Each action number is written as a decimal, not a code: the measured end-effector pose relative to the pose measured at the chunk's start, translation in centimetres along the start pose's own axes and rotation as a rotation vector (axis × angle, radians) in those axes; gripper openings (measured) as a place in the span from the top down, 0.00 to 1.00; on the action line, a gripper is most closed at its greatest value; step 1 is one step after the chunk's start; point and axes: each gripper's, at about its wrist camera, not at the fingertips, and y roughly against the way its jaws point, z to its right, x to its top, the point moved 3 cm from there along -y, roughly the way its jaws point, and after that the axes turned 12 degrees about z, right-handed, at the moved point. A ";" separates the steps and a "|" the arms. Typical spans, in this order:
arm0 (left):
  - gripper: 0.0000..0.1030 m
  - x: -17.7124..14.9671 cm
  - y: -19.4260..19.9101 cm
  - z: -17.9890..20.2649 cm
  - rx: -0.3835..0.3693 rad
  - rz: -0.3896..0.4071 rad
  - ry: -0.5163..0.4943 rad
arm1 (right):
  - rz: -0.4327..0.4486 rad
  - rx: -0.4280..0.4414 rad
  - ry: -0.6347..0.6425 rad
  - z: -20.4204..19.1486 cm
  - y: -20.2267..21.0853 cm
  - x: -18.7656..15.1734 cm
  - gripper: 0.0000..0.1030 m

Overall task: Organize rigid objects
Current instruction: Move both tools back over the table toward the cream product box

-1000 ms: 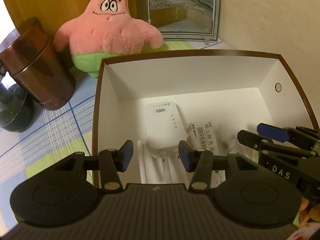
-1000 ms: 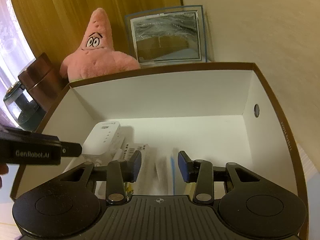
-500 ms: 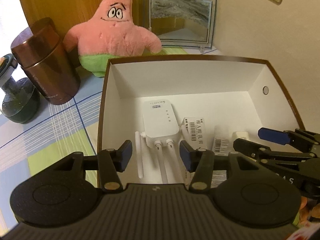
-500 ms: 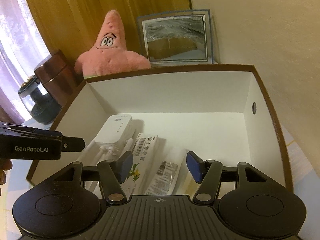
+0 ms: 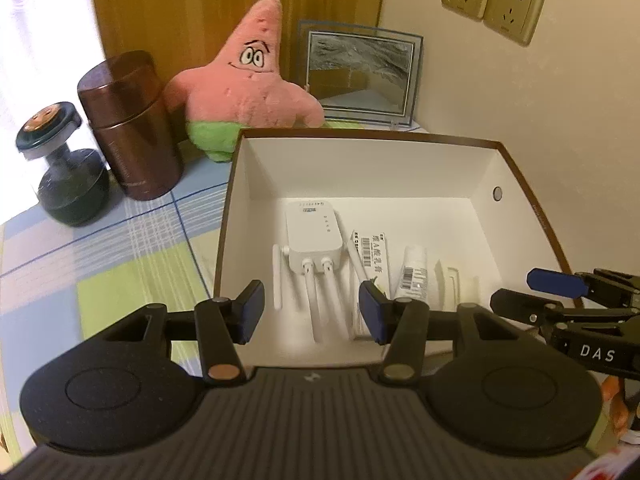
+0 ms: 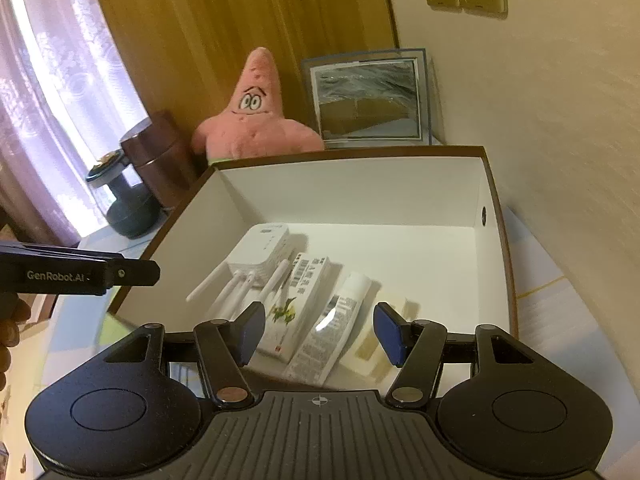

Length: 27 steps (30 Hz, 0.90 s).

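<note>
Both tongs are released and hold nothing: left gripper point(image 5: 311, 312) and right gripper point(image 6: 320, 334) hang above the near rim of the white box point(image 6: 352, 190). Inside, side by side along the floor for tidy storage, lie the antenna router point(image 5: 314, 236), carton point(image 6: 298, 302), tube point(image 6: 334, 330) and a flat white item point(image 5: 456, 286). Beyond stands the Patrick plush point(image 5: 248, 88).

Left gripper point(image 5: 311, 312) is hovering over the near edge of the open white box point(image 5: 360, 168), jaws apart, nothing between them. Right gripper point(image 5: 532, 294) is poking in from the right side at the box's right wall, blue pad point(image 5: 556, 283) showing; can't tell its jaw gap. Lying on the box floor, left to right: white wifi repeater point(image 5: 314, 240) with antennas pointing toward the camera, barcoded carton point(image 5: 374, 258) just beside it, barcoded tube point(image 5: 414, 274), then a pale flat item point(image 5: 456, 284). Behind the box a Patrick plush point(image 5: 248, 92) is sitting between a brown canister point(image 5: 130, 128) and a framed picture point(image 5: 360, 72). A dark round bottle point(image 5: 66, 176) is standing left of the canister on the checked tablecloth point(image 5: 100, 256).
</note>
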 end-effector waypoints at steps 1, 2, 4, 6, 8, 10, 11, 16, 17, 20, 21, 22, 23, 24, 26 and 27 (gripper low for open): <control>0.53 -0.2 0.6 -0.1 0.003 0.006 0.004 | 0.000 0.004 0.000 0.0 0.3 -0.1 0.44; 0.53 -0.3 1.0 -0.1 0.006 0.011 0.006 | 0.002 0.008 -0.002 -0.1 0.7 -0.2 0.44; 0.53 -0.8 2.2 -0.2 0.013 0.019 0.009 | 0.006 0.019 -0.005 -0.2 1.5 -0.3 0.44; 0.53 -1.4 3.3 -0.3 0.020 0.024 0.015 | 0.009 0.030 0.001 -0.4 2.1 -0.5 0.44; 0.53 -2.2 4.3 -0.5 0.031 0.025 0.021 | 0.009 0.044 0.009 -0.6 2.8 -0.7 0.44; 0.53 -3.0 5.2 -0.8 0.043 0.024 0.028 | 0.005 0.058 0.016 -0.9 3.4 -1.1 0.44; 0.53 -3.6 5.8 -0.9 0.048 0.022 0.035 | 0.002 0.065 0.019 -1.0 3.7 -1.4 0.44; 0.53 -5.8 7.7 -1.3 0.064 0.010 0.075 | -0.019 0.095 0.030 -1.8 4.8 -2.8 0.44; 0.53 -6.2 8.0 -1.3 0.067 0.007 0.080 | -0.024 0.102 0.034 -2.0 5.0 -3.1 0.44; 0.53 -7.5 9.0 -1.3 0.081 0.002 0.093 | -0.037 0.120 0.048 -2.5 5.4 -3.9 0.44; 0.53 -8.0 9.3 -1.3 0.086 -0.001 0.098 | -0.041 0.125 0.053 -2.6 5.5 -4.2 0.44; 0.53 -8.5 9.6 -1.3 0.091 -0.006 0.103 | -0.045 0.130 0.056 -2.7 5.7 -4.5 0.44; 0.53 -9.0 9.8 -1.4 0.095 -0.010 0.108 | -0.050 0.135 0.058 -2.8 5.8 -4.8 0.44; 0.53 -9.5 10.1 -1.4 0.097 -0.015 0.113 | -0.057 0.143 0.060 -3.0 5.9 -5.1 0.44; 0.53 -10.6 10.5 -1.5 0.104 -0.030 0.122 | -0.073 0.151 0.065 -3.2 6.1 -5.9 0.44; 0.53 -11.1 10.7 -1.5 0.107 -0.036 0.125 | -0.081 0.155 0.070 -3.4 6.2 -6.3 0.44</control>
